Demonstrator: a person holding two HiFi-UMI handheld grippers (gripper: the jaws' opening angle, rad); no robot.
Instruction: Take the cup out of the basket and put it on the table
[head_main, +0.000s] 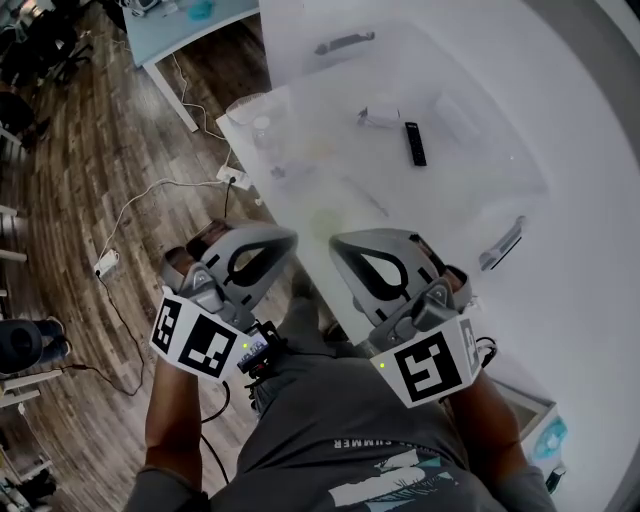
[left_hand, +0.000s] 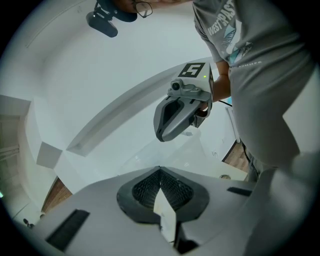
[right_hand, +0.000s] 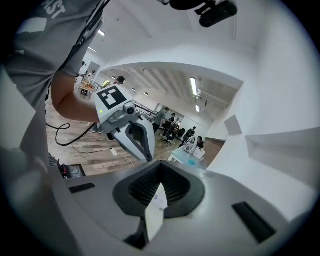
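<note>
Left gripper (head_main: 280, 240) and right gripper (head_main: 345, 248) both closed, empty, lower centre; apparent clear cup (head_main: 263, 133) at basket (head_main: 480, 150) left edge, upper centre; we'd open jaws first, then descend over the rim.

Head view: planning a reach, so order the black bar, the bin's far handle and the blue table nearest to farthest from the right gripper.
1. Black bar, in the bin, ahead of the right gripper.
2. Far handle, at its far end.
3. Blue table, beyond, upper left.
</note>
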